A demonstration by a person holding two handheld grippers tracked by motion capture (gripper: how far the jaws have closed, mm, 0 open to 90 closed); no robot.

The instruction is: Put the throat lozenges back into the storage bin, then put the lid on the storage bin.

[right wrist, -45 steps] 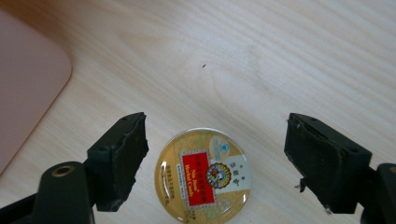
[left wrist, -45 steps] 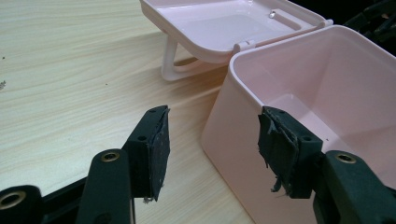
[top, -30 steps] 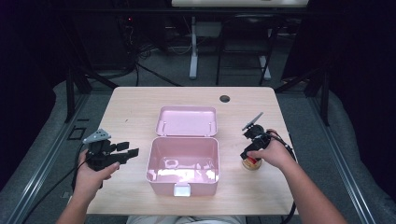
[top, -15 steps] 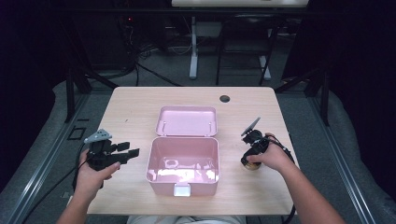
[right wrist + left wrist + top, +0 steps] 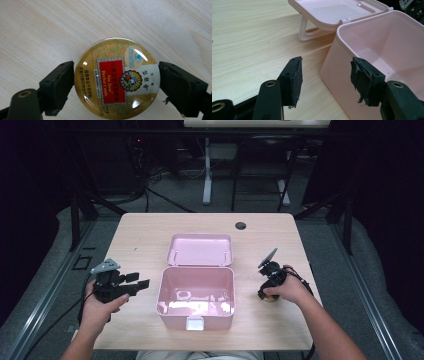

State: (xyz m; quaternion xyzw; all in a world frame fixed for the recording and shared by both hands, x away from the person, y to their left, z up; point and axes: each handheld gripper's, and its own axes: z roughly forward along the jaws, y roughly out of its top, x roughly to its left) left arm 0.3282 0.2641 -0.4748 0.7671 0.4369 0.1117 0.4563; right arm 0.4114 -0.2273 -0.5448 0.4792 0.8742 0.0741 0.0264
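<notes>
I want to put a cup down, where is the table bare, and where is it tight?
Bare: the table left of the lid, and its far strip around the grommet hole. Tight: the middle, taken by the pink box; the right claw sits around the candy tin.

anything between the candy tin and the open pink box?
Nothing: in the high view, bare wooden table separates the round gold candy tin, under the right gripper, from the open pink plastic box.
</notes>
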